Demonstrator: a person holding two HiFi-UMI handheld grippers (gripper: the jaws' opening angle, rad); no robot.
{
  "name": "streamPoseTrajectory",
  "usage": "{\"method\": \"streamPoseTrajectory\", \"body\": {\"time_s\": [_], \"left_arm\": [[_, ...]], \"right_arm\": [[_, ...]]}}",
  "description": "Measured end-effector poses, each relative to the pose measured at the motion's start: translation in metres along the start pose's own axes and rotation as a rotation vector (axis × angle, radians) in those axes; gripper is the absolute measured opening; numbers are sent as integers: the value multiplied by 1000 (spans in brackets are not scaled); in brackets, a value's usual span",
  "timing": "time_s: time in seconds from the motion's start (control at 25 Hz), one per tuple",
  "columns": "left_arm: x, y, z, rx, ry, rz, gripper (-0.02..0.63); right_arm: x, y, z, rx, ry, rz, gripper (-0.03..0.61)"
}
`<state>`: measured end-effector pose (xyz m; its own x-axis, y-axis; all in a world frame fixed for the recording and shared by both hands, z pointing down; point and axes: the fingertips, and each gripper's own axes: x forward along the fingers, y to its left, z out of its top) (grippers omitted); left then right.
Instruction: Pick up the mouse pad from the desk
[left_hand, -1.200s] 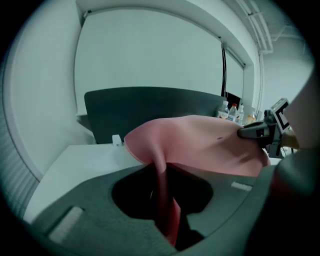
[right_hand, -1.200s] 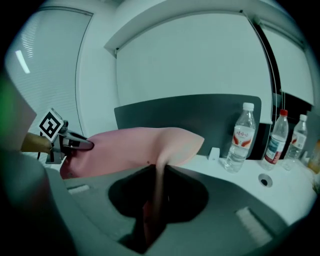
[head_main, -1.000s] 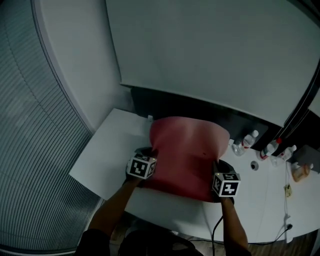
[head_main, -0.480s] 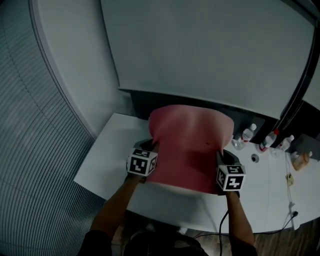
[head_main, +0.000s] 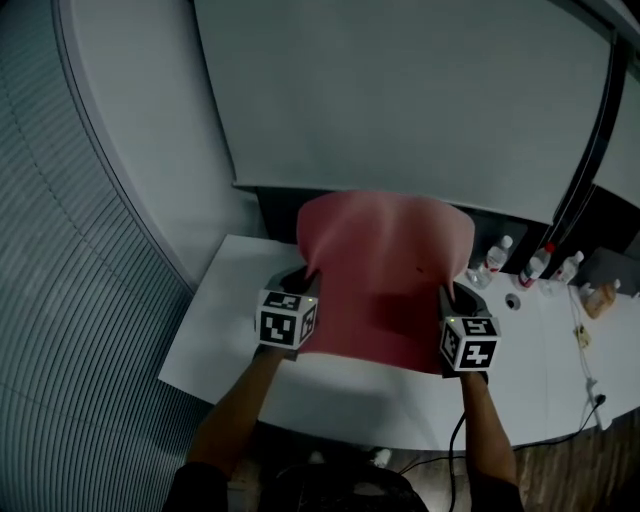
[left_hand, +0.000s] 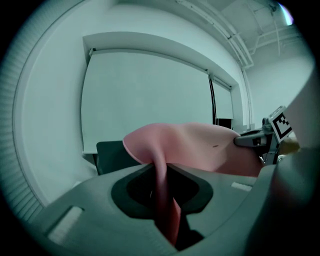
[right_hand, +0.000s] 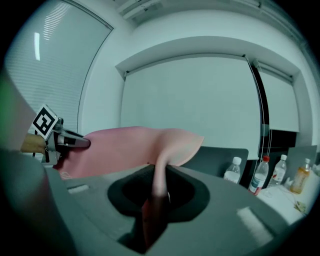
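A large pink mouse pad (head_main: 385, 275) hangs in the air above the white desk (head_main: 240, 300), stretched between both grippers and sagging a little in the middle. My left gripper (head_main: 303, 285) is shut on its left edge, and the pad (left_hand: 195, 147) runs off to the right from between the jaws. My right gripper (head_main: 452, 297) is shut on the right edge, where the pad (right_hand: 125, 147) folds up out of the jaws and spreads to the left. Each gripper shows in the other's view, the right gripper (left_hand: 240, 141) and the left gripper (right_hand: 85, 143).
Several water bottles (head_main: 535, 264) stand at the desk's back right, with an orange-drink bottle (head_main: 600, 297) further right and a cable (head_main: 585, 365) along the right side. A dark panel (head_main: 275, 210) runs behind the desk under a white screen. Slatted blinds (head_main: 60, 300) fill the left.
Both grippers have risen together with the mouse pad, which has lifted off the desk and now hangs higher, its far edge up against the white screen.
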<state>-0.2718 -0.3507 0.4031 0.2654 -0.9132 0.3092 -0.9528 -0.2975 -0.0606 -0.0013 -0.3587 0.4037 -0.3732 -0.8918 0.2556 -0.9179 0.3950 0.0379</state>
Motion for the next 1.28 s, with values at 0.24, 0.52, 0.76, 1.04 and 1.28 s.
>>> {"method": "streamPoseTrajectory", "body": {"time_s": [0.24,0.52,0.76,1.04,1.28], "left_arm": [[-9,12,15,-4,-38,-29,75],[-19,22,30,2,-88,-59,75],[-29,24,49,12,-137,-83,75],[-35,16,76,23,-200,-120,75],[-35,0,94,45,-244,-163,77]], "right_arm": [[-9,13,15,-1,-21,-41,76],[-21,22,33,-26,-53,-94,81],[-34,26,50,-41,-84,-140,81],[-56,20,73,-66,-127,-212,81],[-78,11,81,-62,-159,-278,81]]}}
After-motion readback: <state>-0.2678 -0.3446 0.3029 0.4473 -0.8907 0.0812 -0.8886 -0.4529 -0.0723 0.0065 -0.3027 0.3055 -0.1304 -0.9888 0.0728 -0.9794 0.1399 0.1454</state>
